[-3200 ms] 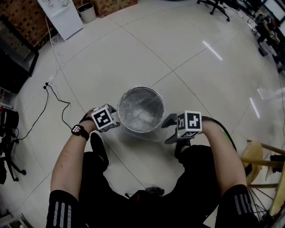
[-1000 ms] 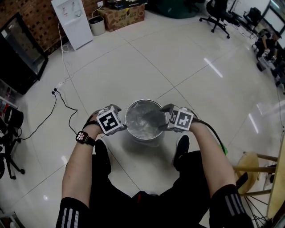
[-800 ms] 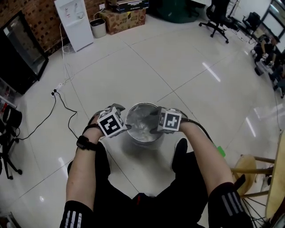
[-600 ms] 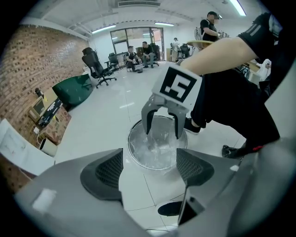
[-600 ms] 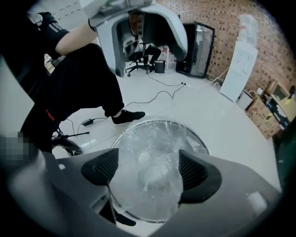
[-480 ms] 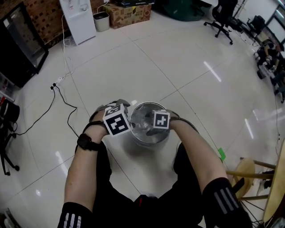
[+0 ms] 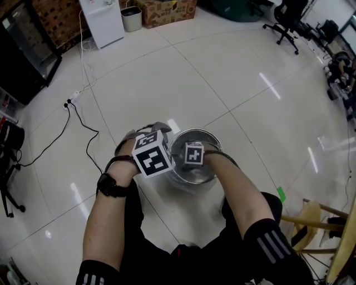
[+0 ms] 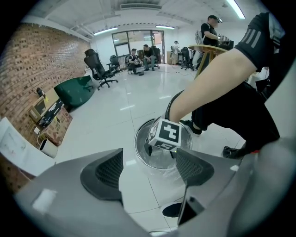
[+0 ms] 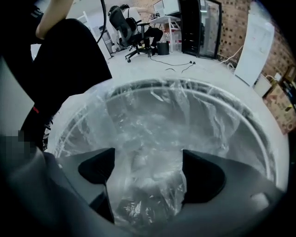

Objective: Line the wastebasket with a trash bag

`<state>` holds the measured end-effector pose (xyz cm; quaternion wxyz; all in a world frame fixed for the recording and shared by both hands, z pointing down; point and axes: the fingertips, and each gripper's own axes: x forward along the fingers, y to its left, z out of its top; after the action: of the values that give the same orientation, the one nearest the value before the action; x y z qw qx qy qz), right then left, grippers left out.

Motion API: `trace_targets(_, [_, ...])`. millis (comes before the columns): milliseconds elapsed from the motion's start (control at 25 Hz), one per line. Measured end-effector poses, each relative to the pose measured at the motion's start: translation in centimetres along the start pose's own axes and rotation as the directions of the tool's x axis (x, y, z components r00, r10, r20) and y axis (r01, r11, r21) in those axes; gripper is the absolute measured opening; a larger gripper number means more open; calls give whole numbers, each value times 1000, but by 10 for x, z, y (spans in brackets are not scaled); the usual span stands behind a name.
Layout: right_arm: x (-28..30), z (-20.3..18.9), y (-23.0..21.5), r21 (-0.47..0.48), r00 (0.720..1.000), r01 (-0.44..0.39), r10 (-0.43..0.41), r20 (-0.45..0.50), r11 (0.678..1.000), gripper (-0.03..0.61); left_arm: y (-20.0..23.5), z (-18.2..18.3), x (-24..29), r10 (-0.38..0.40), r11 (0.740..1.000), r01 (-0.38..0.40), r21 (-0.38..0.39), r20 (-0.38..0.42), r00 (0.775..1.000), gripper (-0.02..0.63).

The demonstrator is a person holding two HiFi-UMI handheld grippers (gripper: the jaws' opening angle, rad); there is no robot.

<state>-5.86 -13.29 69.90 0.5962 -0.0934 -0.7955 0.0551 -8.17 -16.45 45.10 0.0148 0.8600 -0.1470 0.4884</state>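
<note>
Our right gripper (image 9: 145, 176) points down into the wastebasket (image 7: 216, 142). Its jaws are spread wide and have just been opening. A bunched fold of the clear trash bag (image 9: 152, 115) sits loose between them, not pinched. The bag lies inside the wastebasket, with its film draped over part of the rim. Our left gripper (image 8: 148, 169) hovers just beside the wastebasket, jaws apart with only floor (image 8: 138, 194) between them.

Cardboard box (image 7: 167, 10), white cabinet (image 7: 103, 21), office chair (image 7: 286, 22)

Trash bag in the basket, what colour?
Clear, colourless: the thin plastic trash bag shows best in the right gripper view.
</note>
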Motion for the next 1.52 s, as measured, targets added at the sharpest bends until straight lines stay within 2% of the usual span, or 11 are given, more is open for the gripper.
trace_targets(160, [20, -3, -10, 22, 999, 9, -8, -32, 1000, 471, 5, 5, 3, -8, 1000, 8, 8, 14, 1000, 356])
trace_targets(280, [33, -1, -13, 10, 1000, 8, -7, -19, 1000, 471, 4, 2, 9, -20, 1000, 20, 8, 0, 1000, 356])
trace_targets(400, [31, -2, -7, 48, 1000, -25, 25, 1, 999, 471, 4, 0, 14, -25, 1000, 25, 8, -15, 1000, 356])
trace_targets(520, [8, 15, -15, -11, 996, 44, -43, 73, 999, 471, 0, -5, 20, -50, 999, 50, 12, -32, 998, 356])
trace_targets(600, [-12, 21, -9, -39, 995, 52, -48, 89, 998, 471, -5, -12, 23, -70, 997, 70, 12, -50, 996, 356])
trace_targets(760, [-59, 18, 7, -82, 993, 80, -72, 92, 993, 471, -18, -21, 30, -102, 995, 103, 8, -89, 991, 356])
trace_targets(920, [-110, 10, 25, -78, 984, 130, -118, 135, 988, 471, -33, -28, 39, -138, 990, 138, -6, -107, 985, 356])
trace_targets(1080, [-147, -17, 37, -18, 972, 179, -174, 161, 984, 471, -49, -52, 55, -158, 987, 153, -44, -170, 973, 356])
trace_targets(1200, [-159, -51, 42, 82, 965, 189, -201, 168, 978, 471, -53, -68, 70, -146, 988, 132, -83, -197, 970, 357])
trace_targets(1320, [-159, -75, 48, 185, 962, 151, -187, 199, 971, 471, -53, -86, 84, -136, 983, 105, -152, -210, 968, 362])
trace_targets(1520, [-132, -115, 56, 213, 979, 115, -147, 144, 970, 471, -61, -103, 112, -151, 976, 110, -188, -220, 964, 373])
